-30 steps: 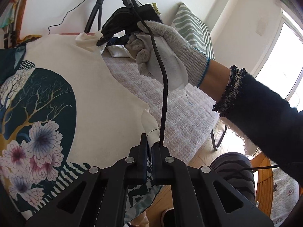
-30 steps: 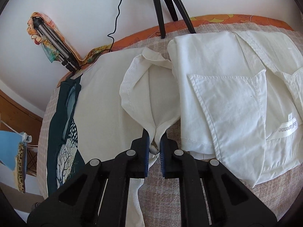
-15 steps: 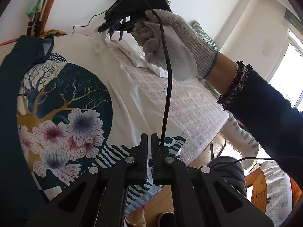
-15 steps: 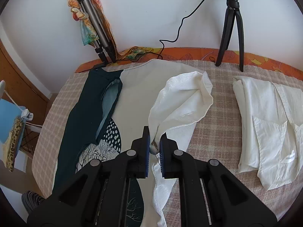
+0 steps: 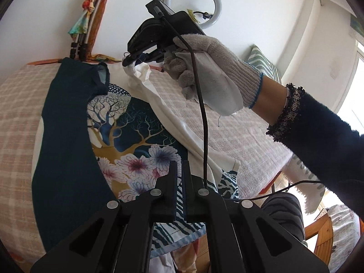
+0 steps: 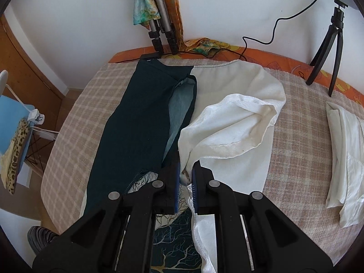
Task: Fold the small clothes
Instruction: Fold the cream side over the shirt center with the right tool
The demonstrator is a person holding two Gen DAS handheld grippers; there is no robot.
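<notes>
A top (image 5: 68, 136) with a dark teal side, a tree-and-flower print and a cream right side lies spread on the plaid-covered table (image 5: 238, 132). My left gripper (image 5: 179, 166) is shut at its lower hem, where striped print cloth sits at the fingertips. A gloved hand (image 5: 211, 72) holds my right gripper (image 5: 128, 62) at the far end, pinching the cream edge. In the right wrist view the right gripper (image 6: 185, 177) is shut on that cream edge, and the lifted flap (image 6: 238, 118) drapes over the top (image 6: 141, 125) beside the teal part.
A folded white garment (image 6: 343, 159) lies at the table's right side. A black tripod (image 6: 329, 52) and a folded tripod with a scarf (image 6: 159, 29) stand at the back edge against the wall. A blue chair (image 6: 11, 125) is at the left, and the person's knee (image 5: 282, 216) at the front.
Both grippers have moved left with the cream edge, away from the folded white garment. The flap now hangs over the middle of the top, near the teal part.
</notes>
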